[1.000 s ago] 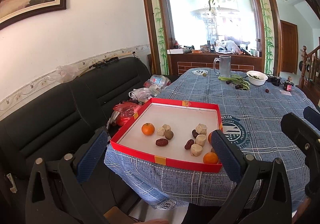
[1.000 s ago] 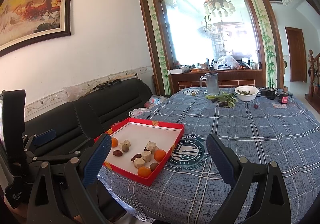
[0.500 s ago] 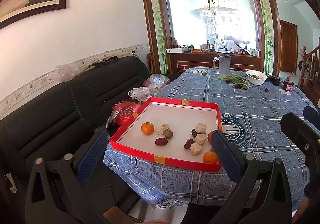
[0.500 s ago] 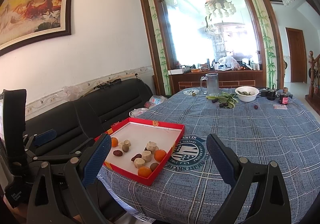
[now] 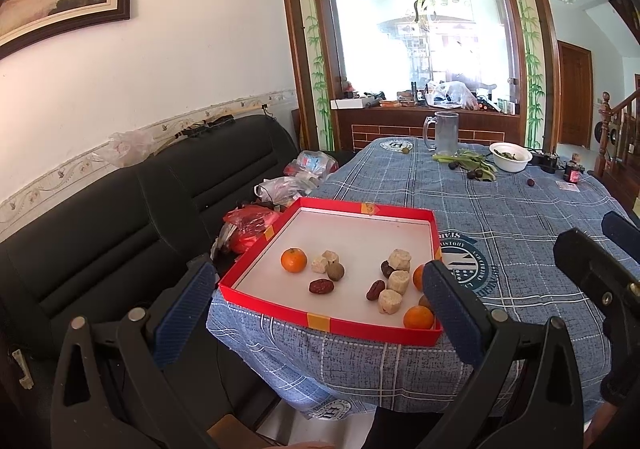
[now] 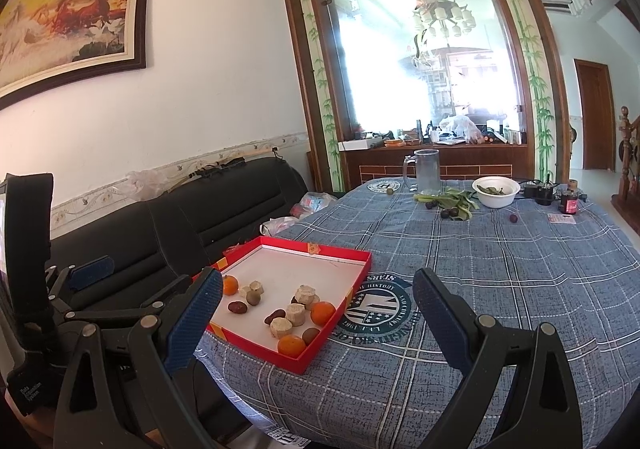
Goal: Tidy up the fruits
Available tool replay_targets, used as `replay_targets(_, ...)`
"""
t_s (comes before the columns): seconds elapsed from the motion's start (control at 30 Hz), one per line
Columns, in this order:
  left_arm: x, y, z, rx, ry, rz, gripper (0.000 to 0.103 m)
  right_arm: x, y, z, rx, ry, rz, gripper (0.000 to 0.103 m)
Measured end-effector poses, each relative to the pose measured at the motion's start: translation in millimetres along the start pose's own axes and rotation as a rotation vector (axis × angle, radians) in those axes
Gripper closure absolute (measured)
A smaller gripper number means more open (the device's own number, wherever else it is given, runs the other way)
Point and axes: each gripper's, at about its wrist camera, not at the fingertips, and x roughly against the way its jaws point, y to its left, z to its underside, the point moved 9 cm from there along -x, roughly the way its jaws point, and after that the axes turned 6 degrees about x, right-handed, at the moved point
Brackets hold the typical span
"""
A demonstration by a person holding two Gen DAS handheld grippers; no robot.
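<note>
Both grippers hang short of the table's near edge, jaws spread wide, nothing between them: left gripper [image 5: 316, 297], right gripper [image 6: 318, 313].

Fruit location: all loose inside the shallow red cardboard tray with white floor [image 5: 362, 211], near-left corner of the blue plaid tablecloth [image 6: 500, 269]. Two loose clusters:
- left: one orange mandarin [image 5: 293, 260], two small pale beige chunks [image 5: 325, 261], a round brownish-green fruit [image 5: 335, 272], a dark red date [image 5: 321, 286]
- right: three larger pale beige chunks [image 5: 394, 281], two dates, two mandarins, the front one [image 5: 418, 317] in the near corner

Kinds are mixed in each cluster. That fits sorting by kind either pending or partway, so I can't place the stage.

Doing it well: pieces sit close or touching, so come straight down on one piece, jaws only slightly wider than it. Mandarins are round and will roll (light squeeze). The tray wall is low; lift clear of it.

View differences:
- The right wrist shows a second brownish round fruit [image 6: 311, 335] beside the front mandarin, and the right-hand mandarin [image 6: 322, 313] whole. In the left wrist view, the left gripper's right finger hides most of both.
- The left wrist looks more squarely into the tray, so gaps in the left cluster read better.
- Far-end dark fruits by the green leaves [image 6: 452, 201] are probably plums; too small to tell.
</note>
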Motion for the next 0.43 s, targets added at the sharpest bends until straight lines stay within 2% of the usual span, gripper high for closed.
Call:
replay_targets(0.3, 1.6, 0.4, -3.1, -0.001, 0.003, 0.008, 0.0, -0.8, 0.1, 2.2, -0.005, 0.001, 0.001, 0.007)
replay_targets(0.43, 3.2, -5.0, -5.0, -0.007, -0.026, 0.026, 0.0, -3.4, -5.7, 3.9, 0.003, -0.006, 0.014, 0.007)
